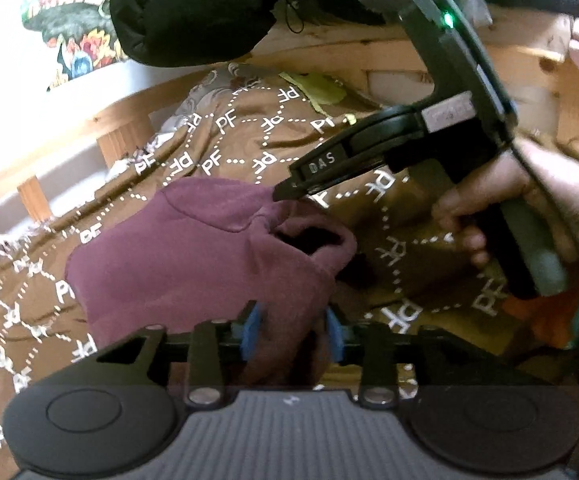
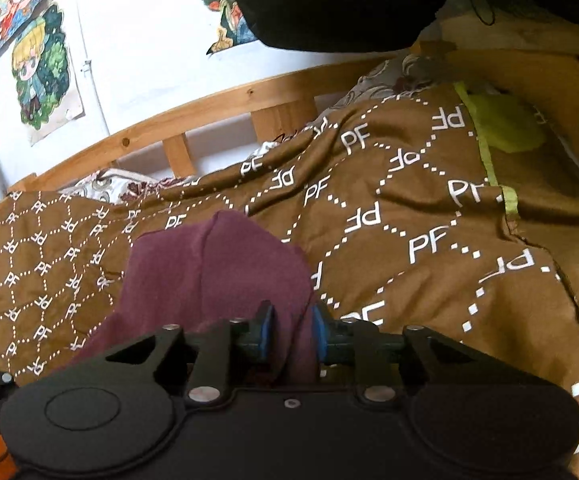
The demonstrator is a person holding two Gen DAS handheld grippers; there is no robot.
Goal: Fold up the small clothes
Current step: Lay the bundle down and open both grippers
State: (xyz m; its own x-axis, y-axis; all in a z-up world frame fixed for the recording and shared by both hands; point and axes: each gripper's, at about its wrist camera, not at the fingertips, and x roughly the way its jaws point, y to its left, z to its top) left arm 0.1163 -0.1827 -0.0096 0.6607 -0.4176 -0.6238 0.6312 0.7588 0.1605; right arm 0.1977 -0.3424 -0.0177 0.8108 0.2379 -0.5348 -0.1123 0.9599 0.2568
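A small maroon garment (image 1: 193, 264) lies bunched on a brown blanket printed with white "PF" letters (image 1: 233, 148). My left gripper (image 1: 291, 332) is shut on the garment's near edge, cloth pinched between its blue pads. My right gripper (image 1: 289, 194) shows in the left wrist view, its tips closed on the garment's far edge beside an open sleeve or neck hole. In the right wrist view the right gripper (image 2: 292, 332) is shut on the maroon garment (image 2: 217, 272), which rises in a fold over the blanket (image 2: 409, 216).
A wooden bed rail (image 2: 193, 116) runs behind the blanket, with a white wall and cartoon posters (image 2: 41, 68) beyond. A black cushion or bag (image 1: 185, 8) hangs overhead. A yellow-green cloth (image 2: 505, 124) lies at the blanket's far right. An orange object (image 1: 545, 316) sits at right.
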